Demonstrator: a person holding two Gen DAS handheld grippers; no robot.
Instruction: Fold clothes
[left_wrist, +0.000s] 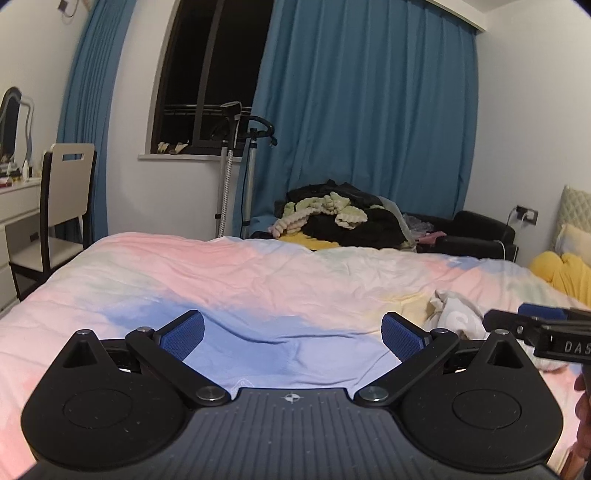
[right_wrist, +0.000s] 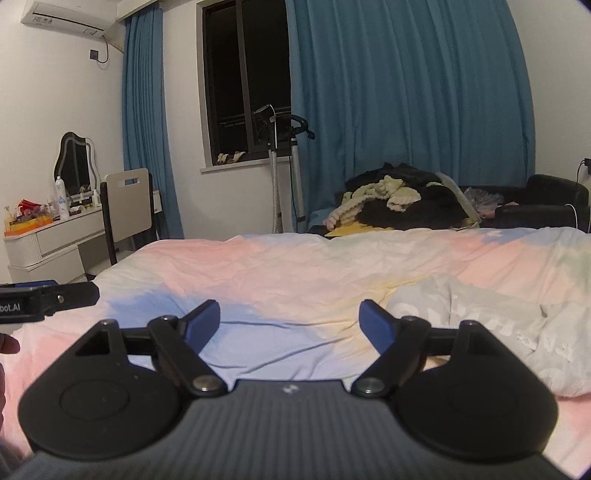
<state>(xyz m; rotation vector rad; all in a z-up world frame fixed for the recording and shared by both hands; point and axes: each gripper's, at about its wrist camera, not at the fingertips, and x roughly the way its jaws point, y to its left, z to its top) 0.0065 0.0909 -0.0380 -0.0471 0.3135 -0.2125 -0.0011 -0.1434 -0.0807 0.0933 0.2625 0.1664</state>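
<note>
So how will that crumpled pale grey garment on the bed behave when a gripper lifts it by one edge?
The pale grey garment lies in soft, rumpled folds, so it will probably drape limply rather than hold shape. It looks thin, so likely light. Bunched layers may come up together, and it could drag across the pastel bedcover.

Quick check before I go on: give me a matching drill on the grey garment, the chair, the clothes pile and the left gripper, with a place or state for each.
1 grey garment
2 chair
3 clothes pile
4 left gripper

A beyond the bed's far edge
B open, nothing between the fingers
C crumpled on the bedcover
D beside the dressing table

Pairs: 1-C, 2-D, 3-A, 4-B
</note>
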